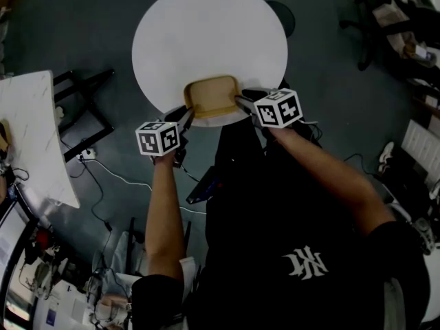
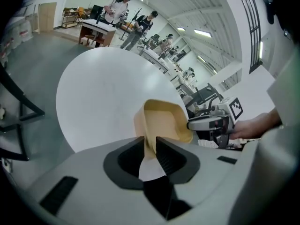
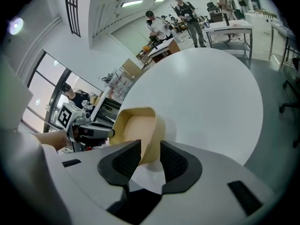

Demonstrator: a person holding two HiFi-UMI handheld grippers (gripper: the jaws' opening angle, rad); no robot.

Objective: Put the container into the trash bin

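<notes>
The tan container (image 1: 211, 96) sits at the near edge of the round white table (image 1: 206, 33), open side up, with a gripper at each end of it. The left gripper (image 2: 151, 146) pinches the container's left wall, its jaws drawn close together on the thin side. The right gripper (image 3: 150, 153) takes the right wall between wider-set jaws, and both pads seem to press on it, though the contact on the outer pad is hard to confirm.
</notes>
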